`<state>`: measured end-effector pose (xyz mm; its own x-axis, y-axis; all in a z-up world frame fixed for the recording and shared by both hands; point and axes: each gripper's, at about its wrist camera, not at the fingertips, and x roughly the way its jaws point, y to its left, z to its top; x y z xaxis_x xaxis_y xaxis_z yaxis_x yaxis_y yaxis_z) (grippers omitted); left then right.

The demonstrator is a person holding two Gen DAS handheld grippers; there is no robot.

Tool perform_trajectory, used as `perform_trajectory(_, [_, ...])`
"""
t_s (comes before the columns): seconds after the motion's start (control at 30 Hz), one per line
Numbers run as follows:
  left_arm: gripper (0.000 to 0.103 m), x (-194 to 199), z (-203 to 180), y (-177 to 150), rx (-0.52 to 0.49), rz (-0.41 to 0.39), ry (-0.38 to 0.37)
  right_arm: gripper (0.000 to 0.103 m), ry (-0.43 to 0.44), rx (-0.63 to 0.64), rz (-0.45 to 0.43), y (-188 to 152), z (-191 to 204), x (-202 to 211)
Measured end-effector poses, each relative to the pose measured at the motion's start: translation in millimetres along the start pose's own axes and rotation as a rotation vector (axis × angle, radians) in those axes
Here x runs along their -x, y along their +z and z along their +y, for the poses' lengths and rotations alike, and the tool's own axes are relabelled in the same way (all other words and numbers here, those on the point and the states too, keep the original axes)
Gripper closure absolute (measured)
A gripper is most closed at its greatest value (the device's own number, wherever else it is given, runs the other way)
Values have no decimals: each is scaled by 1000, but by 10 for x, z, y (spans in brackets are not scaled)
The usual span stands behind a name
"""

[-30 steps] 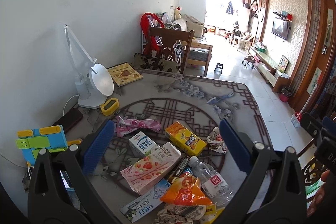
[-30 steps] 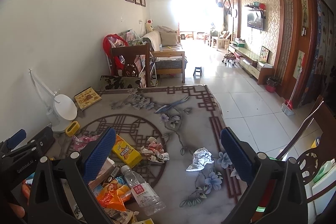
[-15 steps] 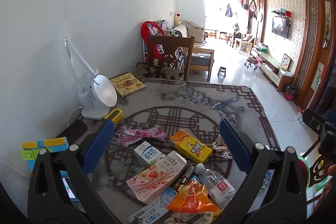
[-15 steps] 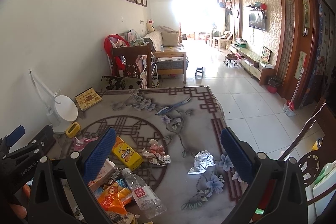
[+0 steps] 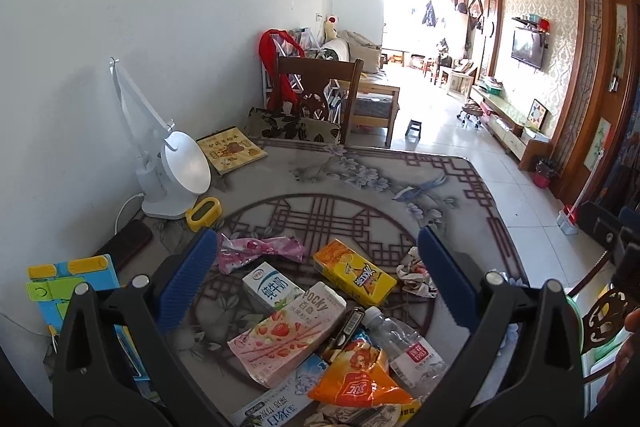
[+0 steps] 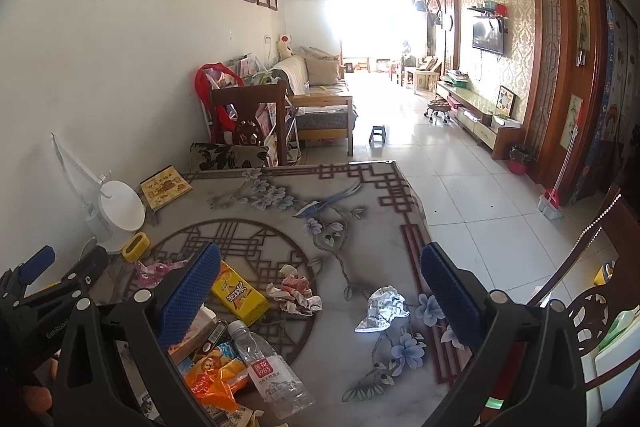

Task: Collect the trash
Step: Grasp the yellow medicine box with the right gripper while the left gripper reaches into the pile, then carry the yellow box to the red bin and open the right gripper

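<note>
Blue-padded jaws on both sides are spread wide with nothing in them: the left gripper (image 5: 316,279) hangs over a heap of trash on the bench (image 5: 360,187), pink Pocky box (image 5: 288,335), milk carton (image 5: 270,285), yellow snack box (image 5: 354,273), orange wrapper (image 5: 360,379), water bottle (image 5: 412,347). The right gripper (image 6: 320,297) hovers above a crumpled foil wrapper (image 6: 382,309) lying apart from the heap, near a crumpled red-white paper (image 6: 296,293)

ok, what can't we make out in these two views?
- Left wrist: crumpled wrapper, partly behind the left gripper finger.
- Left wrist: blue carton, cut by the bottom edge.
- Right wrist: pink box, mostly hidden by the right gripper finger.
- No bin visible.
</note>
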<state>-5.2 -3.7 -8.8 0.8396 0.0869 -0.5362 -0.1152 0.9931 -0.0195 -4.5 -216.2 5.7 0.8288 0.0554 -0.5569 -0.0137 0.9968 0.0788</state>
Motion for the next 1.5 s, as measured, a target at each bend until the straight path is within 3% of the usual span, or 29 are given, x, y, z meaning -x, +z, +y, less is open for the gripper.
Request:
perform_trajectory(0.2, [5,54,172,-68,-48,17,-14,7,178,119,205,-411,-31,-183])
perform_trajectory(0.4, [5,-62,450,-418,-14,152,-32,7,315,265,602,-1573,114,-457])
perform_trajectory(0.47, [5,-139,544,-584,14,216,-31,7,319,263,679,-1891,163,-504])
perform_trajectory(0.63, [13,-266,651,-914,24,325,-59,7,319,179,756,-2257,272,-785])
perform_trajectory(0.7, [22,-280,650,-1023,21,363,-96,9,319,191,780,-2316,341,-850])
perform_trajectory(0.8, [33,-261,588,-1207,7,432,-189,25,294,197,838,-2487,388,-978])
perform_trajectory(0.83, [35,-251,546,-1287,-9,459,-245,33,298,184,821,-2469,365,-957])
perform_trajectory(0.87, [41,-228,500,-1339,-26,475,-277,54,319,163,816,-2452,350,-951])
perform_trajectory(0.97, [52,-195,326,-1534,-118,525,-354,59,335,88,807,-2387,257,-943])
perform_trajectory(1.2, [55,-408,-4,-1925,-285,607,-486,60,278,-3,712,-2075,21,-723])
perform_trajectory(1.33, [55,-579,-72,-2089,-354,644,-519,60,237,-50,674,-1927,18,-608])
perform_trajectory(1.4, [71,-645,-57,-2104,-372,647,-522,60,216,-58,658,-1866,-7,-578])
perform_trajectory(1.5, [78,-704,9,-2041,-346,671,-588,60,195,-104,619,-1731,-31,-473])
